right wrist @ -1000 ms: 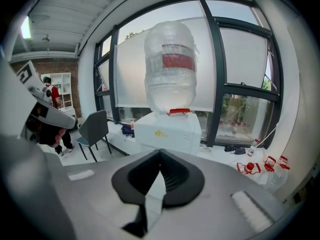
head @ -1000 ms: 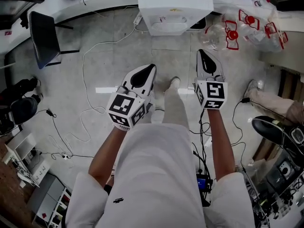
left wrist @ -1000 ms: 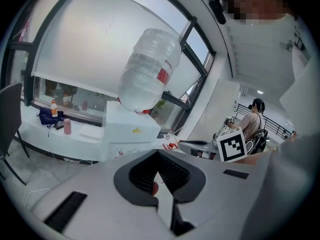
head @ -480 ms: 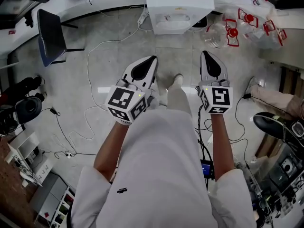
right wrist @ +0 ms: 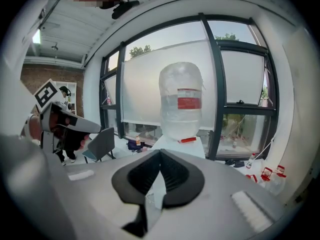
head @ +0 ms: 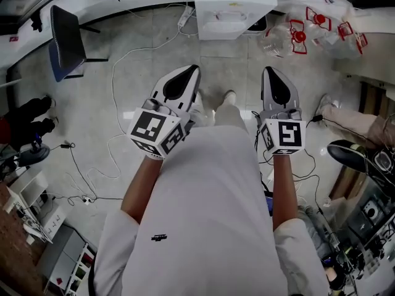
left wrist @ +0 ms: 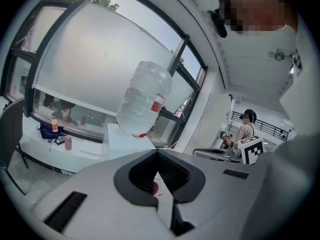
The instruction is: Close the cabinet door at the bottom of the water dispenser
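Water dispenser point(head: 233, 5): a white unit at the top of the head view, standing on the floor point(head: 148, 54) between a chair point(head: 66, 39) at the left and a heap of empty bottles point(head: 290, 42) at the right. Its inverted water bottle point(right wrist: 181, 101) shows plainly in both gripper views. The cabinet door at its base lies below what any view shows, so we cannot tell whether it stands open or shut. We hold the left gripper point(head: 192, 73) and the right gripper point(head: 271, 71) side by side in front of the body, pointing towards the dispenser and well apart from it, touching nothing. We judge the step in hand to be a stance clear of the unit. Either the approach to the door has not begun, or the push is done; the frames do not decide between these. If the door is open, the next move calls for stepping nearer, crouching so that one gripper comes down to the foot of the dispenser, and pressing on the free edge of the door until it meets its frame. Both tongs are fully closed: in each gripper view the ribbed pads meet at the tips, and only background shows through the gap behind them. Neither holds anything.
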`<state>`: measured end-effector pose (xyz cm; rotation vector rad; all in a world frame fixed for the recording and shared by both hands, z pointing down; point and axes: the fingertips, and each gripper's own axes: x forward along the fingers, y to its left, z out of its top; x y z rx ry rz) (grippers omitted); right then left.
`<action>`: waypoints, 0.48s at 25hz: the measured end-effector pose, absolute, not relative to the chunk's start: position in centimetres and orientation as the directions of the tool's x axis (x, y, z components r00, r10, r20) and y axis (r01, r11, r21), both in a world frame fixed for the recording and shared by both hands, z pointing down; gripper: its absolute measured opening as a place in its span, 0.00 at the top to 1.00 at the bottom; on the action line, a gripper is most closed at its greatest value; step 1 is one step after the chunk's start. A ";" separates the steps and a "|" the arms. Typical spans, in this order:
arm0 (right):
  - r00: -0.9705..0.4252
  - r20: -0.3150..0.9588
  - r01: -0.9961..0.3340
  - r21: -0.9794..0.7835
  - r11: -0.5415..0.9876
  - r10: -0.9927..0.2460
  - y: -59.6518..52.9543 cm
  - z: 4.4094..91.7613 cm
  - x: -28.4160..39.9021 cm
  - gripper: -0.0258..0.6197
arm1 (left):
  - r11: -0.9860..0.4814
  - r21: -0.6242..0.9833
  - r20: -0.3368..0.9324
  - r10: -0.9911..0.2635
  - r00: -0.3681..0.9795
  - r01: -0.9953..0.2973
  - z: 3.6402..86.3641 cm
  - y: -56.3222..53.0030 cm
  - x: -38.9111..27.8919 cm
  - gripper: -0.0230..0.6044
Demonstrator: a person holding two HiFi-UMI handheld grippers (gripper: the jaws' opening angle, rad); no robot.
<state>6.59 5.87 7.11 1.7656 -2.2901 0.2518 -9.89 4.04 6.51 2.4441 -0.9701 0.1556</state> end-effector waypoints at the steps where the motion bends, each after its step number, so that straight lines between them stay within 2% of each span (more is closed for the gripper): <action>1: -0.244 0.287 -0.967 0.007 0.256 -0.926 6.4 6.7 6.3 0.94 | -0.625 0.404 0.281 -0.610 0.741 -0.668 6.2 4.2 -10.2 0.96; 12: -0.269 0.255 -0.956 0.043 0.289 -0.929 10.4 2.7 4.9 0.94 | -0.682 0.363 0.254 -0.583 0.772 -0.635 3.7 6.0 -10.5 0.96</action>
